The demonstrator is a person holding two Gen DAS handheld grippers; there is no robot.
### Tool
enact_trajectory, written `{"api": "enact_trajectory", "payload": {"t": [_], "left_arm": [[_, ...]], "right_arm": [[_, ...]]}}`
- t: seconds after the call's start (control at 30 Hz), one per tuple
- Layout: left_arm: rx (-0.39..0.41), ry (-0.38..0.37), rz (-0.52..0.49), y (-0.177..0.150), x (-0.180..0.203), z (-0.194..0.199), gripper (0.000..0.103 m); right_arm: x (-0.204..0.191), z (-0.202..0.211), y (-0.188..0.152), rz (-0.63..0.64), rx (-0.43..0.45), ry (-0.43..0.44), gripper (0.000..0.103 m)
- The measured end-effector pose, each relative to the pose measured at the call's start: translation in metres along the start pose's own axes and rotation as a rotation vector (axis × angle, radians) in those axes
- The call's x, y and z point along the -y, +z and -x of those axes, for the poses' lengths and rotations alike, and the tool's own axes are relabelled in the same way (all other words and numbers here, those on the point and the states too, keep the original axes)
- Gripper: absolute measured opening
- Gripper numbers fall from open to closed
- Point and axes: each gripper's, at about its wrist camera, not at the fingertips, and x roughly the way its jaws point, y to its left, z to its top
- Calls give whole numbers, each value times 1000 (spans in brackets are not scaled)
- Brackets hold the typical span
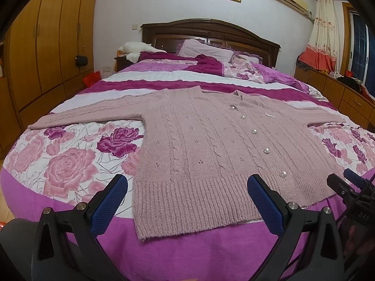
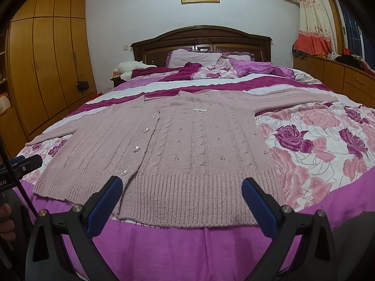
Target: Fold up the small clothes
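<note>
Across the floral bedspread (image 1: 70, 154) we see the pink cardigan (image 1: 199, 145) spread flat, buttoned, both sleeves out, its hem at the bed's near edge. Nothing looks folded yet, so we judge every fold remains. Just short of that hem, our left gripper (image 1: 187, 187) and right gripper (image 2: 182, 187) hover with fingers wide apart, empty.

Wooden wardrobe (image 1: 39, 46), dark headboard (image 1: 211, 32) — white wall (image 1: 152, 0), curtained window (image 1: 358, 35).

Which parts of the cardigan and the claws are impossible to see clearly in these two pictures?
- Cardigan back and inside: hidden in both views, since it lies front up on the bedspread.
- Its hem middle: covered by the right claw fingers in the right wrist view.
- The left claw, seen from the right wrist view: cut off by the left edge.
- Small bow: too small to read.
</note>
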Motion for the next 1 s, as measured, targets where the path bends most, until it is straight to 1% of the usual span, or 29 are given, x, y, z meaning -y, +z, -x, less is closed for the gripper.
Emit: {"api": "enact_trajectory", "payload": {"t": [0.4,1.0], "left_arm": [[-4,13,-3,-1,0,-2,85],[-17,3,5,-1,-2,-6,85]], "right_arm": [[0,-1,0,3,-7,-1,103],[-1,-3,-1,5,-9,-2,103]]}}
